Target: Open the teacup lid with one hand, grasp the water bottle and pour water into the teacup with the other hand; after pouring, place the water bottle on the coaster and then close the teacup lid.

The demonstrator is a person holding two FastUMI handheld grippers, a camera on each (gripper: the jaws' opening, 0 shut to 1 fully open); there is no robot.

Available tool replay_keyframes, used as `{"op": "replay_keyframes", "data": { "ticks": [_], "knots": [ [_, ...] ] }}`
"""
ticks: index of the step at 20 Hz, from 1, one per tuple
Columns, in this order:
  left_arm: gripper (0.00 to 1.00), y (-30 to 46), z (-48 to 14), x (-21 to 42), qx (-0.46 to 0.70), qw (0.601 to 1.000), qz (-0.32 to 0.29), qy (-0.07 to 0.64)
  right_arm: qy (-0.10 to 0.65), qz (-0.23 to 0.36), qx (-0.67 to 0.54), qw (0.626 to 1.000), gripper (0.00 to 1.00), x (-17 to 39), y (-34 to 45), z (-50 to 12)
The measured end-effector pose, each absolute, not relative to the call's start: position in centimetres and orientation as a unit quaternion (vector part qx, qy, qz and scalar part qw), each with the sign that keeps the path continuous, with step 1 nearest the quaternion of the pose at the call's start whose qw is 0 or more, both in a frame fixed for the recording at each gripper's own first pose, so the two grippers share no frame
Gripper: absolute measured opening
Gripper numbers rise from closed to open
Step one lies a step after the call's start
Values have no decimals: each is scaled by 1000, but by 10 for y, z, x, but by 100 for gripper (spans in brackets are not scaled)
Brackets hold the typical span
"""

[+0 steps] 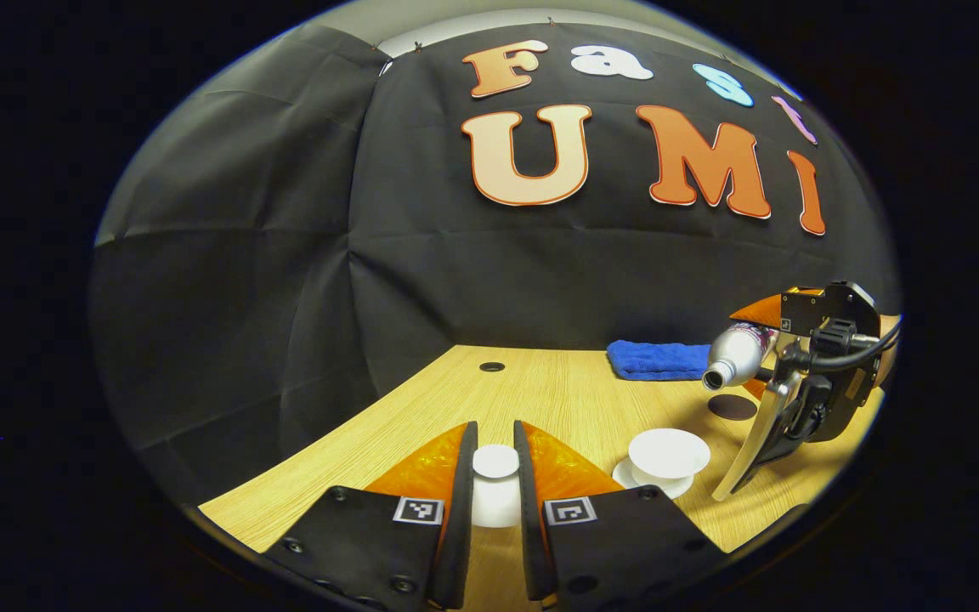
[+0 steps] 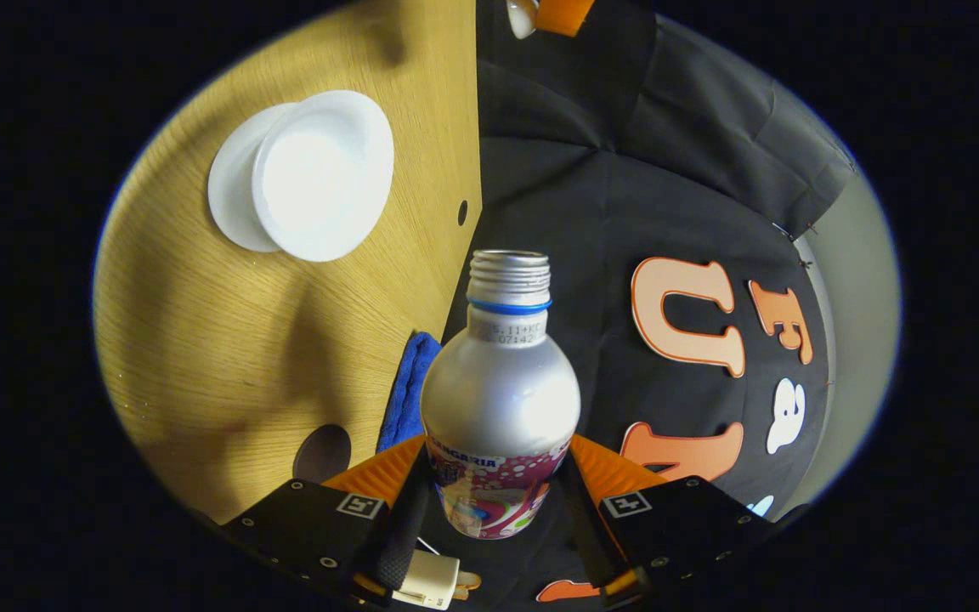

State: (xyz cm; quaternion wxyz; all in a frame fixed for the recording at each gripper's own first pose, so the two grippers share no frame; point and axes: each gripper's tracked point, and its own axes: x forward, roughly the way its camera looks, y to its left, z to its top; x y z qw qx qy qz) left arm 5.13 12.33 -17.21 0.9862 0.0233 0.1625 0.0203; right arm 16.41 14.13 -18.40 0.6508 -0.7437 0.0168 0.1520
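Two grips hold — our left gripper (image 1: 495,463) clenches the teacup lid (image 1: 495,461), the right gripper (image 2: 498,501) clasps the tipped water bottle (image 2: 500,399). Pouring begins; next, bring its mouth over the teacup (image 1: 668,455) mid-table.

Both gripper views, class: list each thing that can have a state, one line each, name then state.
Teacup: uncovered, upright on its saucer.
Teacup lid: off the cup, held between the left gripper's fingers.
Water bottle: uncapped, tipped on its side, gripped by the right gripper.
Coaster: bare, nothing on it.
Blue cloth: folded, lying on the table.
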Motion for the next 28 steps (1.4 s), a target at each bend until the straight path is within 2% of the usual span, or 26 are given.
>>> {"op": "replay_keyframes", "data": {
  "ticks": [1,3,4,6,7,8,14,15,16,18,19,20,21,28],
  "knots": [
    [29,123,-172,51,24,986,19,163,10,154,-751,642,78,165,142,-182],
    [26,121,-174,52,25,986,18,164,-1,155,-762,628,78,165,143,-179],
    [29,122,-173,51,24,986,17,164,-4,155,-765,625,78,167,144,-177],
    [26,121,-168,52,18,986,16,162,-7,154,-770,619,78,170,144,-180],
    [29,120,-163,53,17,987,14,157,-12,151,-773,616,75,170,144,-176],
    [29,120,-161,53,19,988,14,155,-19,148,-777,611,78,171,145,-171],
    [29,122,-152,54,19,989,13,146,-45,131,-793,593,78,177,148,-152],
    [26,121,-150,55,21,989,13,143,-48,129,-794,592,78,176,149,-151],
    [29,119,-149,55,20,990,11,142,-49,131,-795,590,78,175,151,-151],
    [29,118,-147,55,14,990,7,140,-56,130,-801,582,78,177,152,-147],
    [26,118,-143,55,12,991,7,136,-60,127,-805,577,78,176,153,-143],
    [29,120,-142,54,12,991,8,133,-62,126,-808,572,75,175,153,-138],
    [29,121,-140,55,11,991,8,131,-64,125,-811,568,78,181,152,-129],
    [29,125,-136,54,3,992,8,125,-72,116,-829,542,78,187,146,-111]
  ]
}}
